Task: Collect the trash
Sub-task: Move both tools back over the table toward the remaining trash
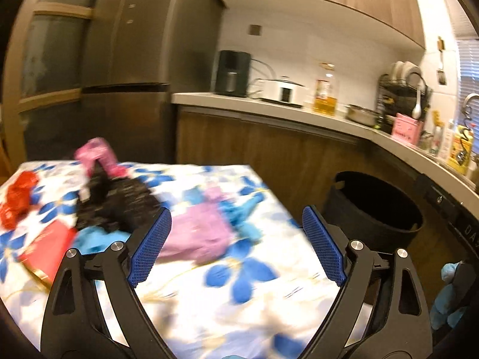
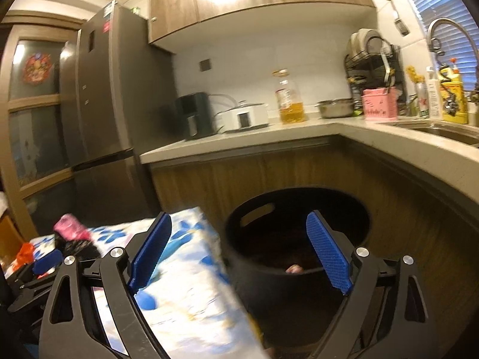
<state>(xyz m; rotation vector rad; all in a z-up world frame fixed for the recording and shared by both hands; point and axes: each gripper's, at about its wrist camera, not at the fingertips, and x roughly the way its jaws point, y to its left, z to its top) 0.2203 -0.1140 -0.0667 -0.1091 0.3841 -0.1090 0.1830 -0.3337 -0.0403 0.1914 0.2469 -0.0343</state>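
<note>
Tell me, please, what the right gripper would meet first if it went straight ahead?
Probably the black bin: the open right gripper points at its mouth, with nothing visible between. Depth is unclear.

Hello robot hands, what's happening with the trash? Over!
Left gripper open over lilac wrapper. Right gripper open, empty, above black bin. Trash still on table. Nothing blocking.

motion blur smears the trash (image 1: 197,233) on the table; bin (image 2: 296,239) contents stay indistinct.

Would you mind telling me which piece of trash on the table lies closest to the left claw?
The lilac bag, just beyond the left claw; the black bag, red pieces and pink wrapper lie farther off.
</note>
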